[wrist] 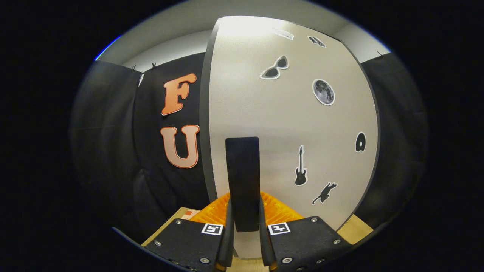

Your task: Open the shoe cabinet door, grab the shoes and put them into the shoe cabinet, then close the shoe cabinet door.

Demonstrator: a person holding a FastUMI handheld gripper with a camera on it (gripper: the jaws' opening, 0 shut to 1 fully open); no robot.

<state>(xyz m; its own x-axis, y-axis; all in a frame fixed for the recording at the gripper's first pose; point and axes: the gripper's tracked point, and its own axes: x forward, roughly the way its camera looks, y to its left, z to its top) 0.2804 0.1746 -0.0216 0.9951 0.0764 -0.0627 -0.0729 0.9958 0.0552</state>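
Observation:
The shoe cabinet door [287,124] is a pale panel with a dark edge, standing close in front of me and decorated with small stickers: sunglasses, a moon, a guitar, a cat. A dark upright handle [242,177] is mounted on it. My gripper [244,223] is shut on this handle, one finger pressing each side of its lower part. The door's left edge [204,124] shows as a dark strip. No shoes are visible.
Black booth cloth [113,143] hangs to the left of the door and also to its right. A light wooden surface [359,228] shows low down on both sides of the fingers. A small orange and white item [190,214] lies left of the fingers.

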